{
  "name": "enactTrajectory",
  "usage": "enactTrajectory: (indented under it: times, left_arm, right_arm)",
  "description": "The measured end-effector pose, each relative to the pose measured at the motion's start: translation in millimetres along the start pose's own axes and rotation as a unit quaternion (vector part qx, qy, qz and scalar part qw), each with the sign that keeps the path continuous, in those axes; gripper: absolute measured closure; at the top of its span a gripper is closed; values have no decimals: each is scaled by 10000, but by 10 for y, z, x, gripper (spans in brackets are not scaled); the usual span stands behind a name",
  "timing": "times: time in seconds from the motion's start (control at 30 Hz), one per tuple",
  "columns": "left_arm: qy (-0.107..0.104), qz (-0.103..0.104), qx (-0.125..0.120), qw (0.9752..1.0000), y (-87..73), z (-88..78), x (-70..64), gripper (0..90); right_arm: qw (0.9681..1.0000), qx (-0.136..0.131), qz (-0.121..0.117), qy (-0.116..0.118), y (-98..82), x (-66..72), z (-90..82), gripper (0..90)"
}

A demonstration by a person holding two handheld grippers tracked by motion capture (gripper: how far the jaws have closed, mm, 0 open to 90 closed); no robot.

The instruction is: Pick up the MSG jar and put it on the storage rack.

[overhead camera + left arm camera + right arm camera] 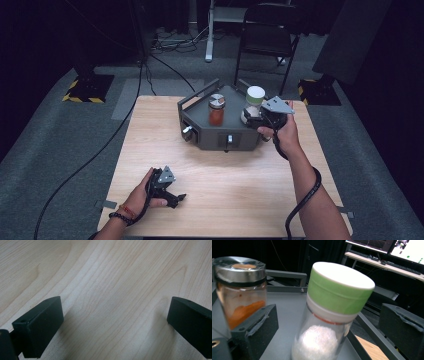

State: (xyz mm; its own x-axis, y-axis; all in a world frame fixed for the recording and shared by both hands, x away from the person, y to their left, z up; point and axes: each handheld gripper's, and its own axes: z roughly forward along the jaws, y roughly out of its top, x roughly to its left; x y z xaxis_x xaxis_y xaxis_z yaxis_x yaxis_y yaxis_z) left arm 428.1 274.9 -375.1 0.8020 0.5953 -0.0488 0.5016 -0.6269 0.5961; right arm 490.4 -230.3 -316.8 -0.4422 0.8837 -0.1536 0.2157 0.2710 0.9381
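Light wooden table (150, 130), grey tray (202, 131) with 2 jars at its far edge.

The left gripper (176, 198) is held low with jaws spread; the right gripper (251, 114) is stretched forward, jaws wide apart.

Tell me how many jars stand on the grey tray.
2: a glass jar with orange contents and metal lid near the middle, and a green-and-white-lidded jar of white powder at the right side.
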Motion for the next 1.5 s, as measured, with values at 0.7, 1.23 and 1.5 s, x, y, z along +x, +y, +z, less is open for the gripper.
enactTrajectory:
  times: [0.7, 1.23, 1.5]
  left_arm:
    - [3, -2, -3, 10000, -1, 0, -2, 3]
    - [0, -4, -2, 10000, -1, 0, 0, 3]
    - [0, -2, -2, 10000, -1, 0, 0, 3]
  right_arm:
    - [9980, -69, -366, 507, -356, -15, -368, 22]
    - [9926, 311, -750, 905, -649, 97, -550, 22]
    - [9891, 552, -768, 1133, -800, 151, -570, 22]
